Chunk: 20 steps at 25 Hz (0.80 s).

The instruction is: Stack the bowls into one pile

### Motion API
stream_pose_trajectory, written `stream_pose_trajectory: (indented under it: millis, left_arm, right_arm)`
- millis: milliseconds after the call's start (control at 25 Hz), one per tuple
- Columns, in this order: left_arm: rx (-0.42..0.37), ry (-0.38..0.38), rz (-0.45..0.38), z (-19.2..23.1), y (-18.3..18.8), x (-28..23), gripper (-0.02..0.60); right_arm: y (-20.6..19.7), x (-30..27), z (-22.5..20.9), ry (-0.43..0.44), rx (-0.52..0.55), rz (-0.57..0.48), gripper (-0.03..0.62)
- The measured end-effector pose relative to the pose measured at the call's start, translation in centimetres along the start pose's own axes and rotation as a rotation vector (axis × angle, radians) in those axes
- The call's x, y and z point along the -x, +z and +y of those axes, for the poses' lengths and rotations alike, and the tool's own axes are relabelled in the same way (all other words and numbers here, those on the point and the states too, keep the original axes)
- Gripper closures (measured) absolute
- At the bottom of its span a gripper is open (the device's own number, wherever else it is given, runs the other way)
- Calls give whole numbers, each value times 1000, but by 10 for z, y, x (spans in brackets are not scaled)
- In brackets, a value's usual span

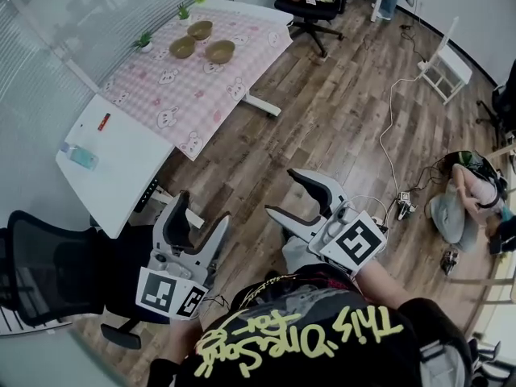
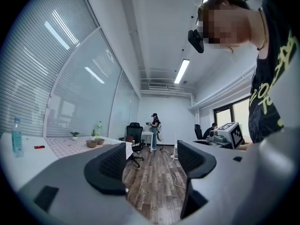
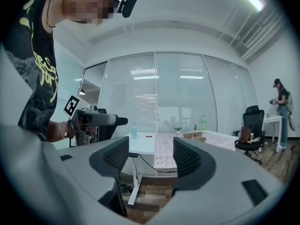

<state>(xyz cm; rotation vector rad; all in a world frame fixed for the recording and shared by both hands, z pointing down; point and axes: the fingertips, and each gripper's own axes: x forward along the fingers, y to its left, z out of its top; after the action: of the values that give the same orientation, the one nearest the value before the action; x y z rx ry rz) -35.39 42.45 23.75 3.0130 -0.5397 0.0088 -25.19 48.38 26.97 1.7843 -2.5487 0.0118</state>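
Your left tongs [image 1: 196,230] and right tongs [image 1: 298,200] both stand with their jaws apart and nothing between them. In the head view they are held low in front of you, over the wooden floor [image 1: 339,127]. The three bowls [image 1: 200,40] sit well apart from both tongs, at the far end of the tabletop [image 1: 121,164], in a loose cluster and not yet stacked. They are shallow, brownish-olive and upright, and they rest on a pink checked cloth [image 1: 177,95] printed with white rabbit figures. Your black shirt [image 1: 322,337] carries yellow script that begins "This One's"; the rest I cannot make out.

In the left gripper view the jaws are wide apart with only floor between them. The bowls are small and far off at the left, beyond the left jaw, and two can be told apart.

In the right gripper view the jaws again stand apart and empty. The bowls show above the right jaw, far back on the cloth, with a clear bottle [image 3: 134,131] on the bare white part to their left.
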Motion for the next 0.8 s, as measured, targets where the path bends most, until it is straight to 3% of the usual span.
stream_pose_trajectory:
  millis: [800]
  left_arm:
    - [-35, 66, -35, 31, 26, -153, 241]
  right_arm:
    - [14, -42, -160, 84, 27, -40, 316]
